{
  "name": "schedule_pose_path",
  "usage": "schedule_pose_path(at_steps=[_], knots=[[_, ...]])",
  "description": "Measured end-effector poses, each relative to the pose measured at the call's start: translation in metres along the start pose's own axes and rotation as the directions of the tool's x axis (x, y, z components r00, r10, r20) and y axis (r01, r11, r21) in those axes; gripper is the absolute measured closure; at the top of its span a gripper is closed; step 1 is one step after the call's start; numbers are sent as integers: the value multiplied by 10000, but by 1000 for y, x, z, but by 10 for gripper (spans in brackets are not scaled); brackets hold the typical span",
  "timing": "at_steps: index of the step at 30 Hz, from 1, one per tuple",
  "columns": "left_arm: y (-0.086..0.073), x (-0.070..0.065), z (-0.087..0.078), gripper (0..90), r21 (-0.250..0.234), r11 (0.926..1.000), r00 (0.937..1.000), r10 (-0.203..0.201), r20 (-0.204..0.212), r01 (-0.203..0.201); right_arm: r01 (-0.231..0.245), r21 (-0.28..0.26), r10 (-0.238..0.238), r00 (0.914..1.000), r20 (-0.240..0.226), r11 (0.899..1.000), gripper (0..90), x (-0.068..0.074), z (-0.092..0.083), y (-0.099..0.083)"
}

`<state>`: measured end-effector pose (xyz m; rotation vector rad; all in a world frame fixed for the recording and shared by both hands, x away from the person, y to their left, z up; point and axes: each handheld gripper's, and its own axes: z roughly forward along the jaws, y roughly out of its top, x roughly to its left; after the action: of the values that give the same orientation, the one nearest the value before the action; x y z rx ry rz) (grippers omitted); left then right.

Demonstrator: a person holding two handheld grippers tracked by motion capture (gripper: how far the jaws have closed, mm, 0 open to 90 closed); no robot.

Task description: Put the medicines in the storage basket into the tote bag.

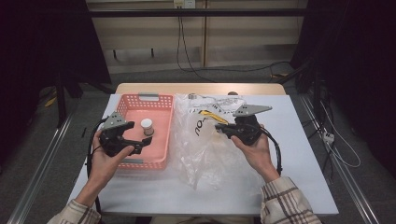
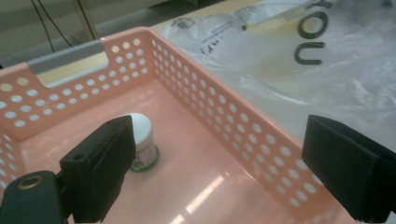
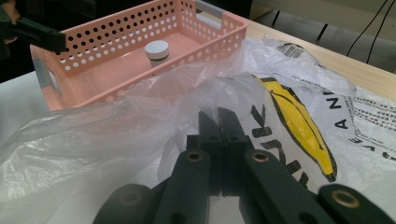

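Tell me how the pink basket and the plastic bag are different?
The pink basket is stiff, with walls full of little holes; the plastic bag is soft, crumpled and see-through. The basket holds a small white jar; the bag has black letters and a yellow shape printed on it. Both lie side by side on the white table.

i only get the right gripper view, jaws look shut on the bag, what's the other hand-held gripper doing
Observer: The left hand-held gripper is over the pink basket, jaws wide apart, nothing between them.
Operator: is it touching the little jar
Observer: No. In the left gripper view the white-lidded jar stands upright on the basket floor beyond the jaws, clear of them.
Operator: and my bag, is it lifted
Observer: From the high view the plastic bag spreads over the table right of the basket, and the right hand-held gripper pinches its upper part.
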<state>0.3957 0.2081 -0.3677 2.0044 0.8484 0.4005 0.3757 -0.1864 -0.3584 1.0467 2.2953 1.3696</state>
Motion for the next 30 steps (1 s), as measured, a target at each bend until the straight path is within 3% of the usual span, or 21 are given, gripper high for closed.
schedule_pose_path(at_steps=[6, 9, 13, 18, 24, 25, 30], knots=[[7, 10, 8, 85, 113, 9999, 9999, -97, -137, 99, -11, 59, 11, 10000, -19, 10000, 900, 0, 1, -1], [13, 13, 19, 96, 528, 9984, 9995, -186, -274, 201, -5, 74, 5, 10000, -11, 10000, 900, 0, 2, -1], [17, 18, 28, 113, 657, 9978, 9987, -79, -508, 113, -5, 42, 5, 10000, -5, 10000, 900, 0, 2, -1], [15, 32, 44, 119, 736, 9958, 9960, -490, -742, 545, 25, 125, -24, 10000, -14, 9999, 900, 1, 4, -2], [12, 41, 59, 158, 1406, 9878, 9962, -592, -639, 677, 33, 196, -32, 10000, -27, 9998, 900, 0, 5, -3], [10, 45, 64, 173, 1700, 9827, 9960, -631, -633, 731, 45, 212, -45, 10000, -28, 9998, 900, 0, 6, -3], [8, 51, 74, 197, 2057, 9743, 9944, -788, -702, 918, 65, 259, -63, 10000, -61, 9996, 900, 0, 7, -4]])
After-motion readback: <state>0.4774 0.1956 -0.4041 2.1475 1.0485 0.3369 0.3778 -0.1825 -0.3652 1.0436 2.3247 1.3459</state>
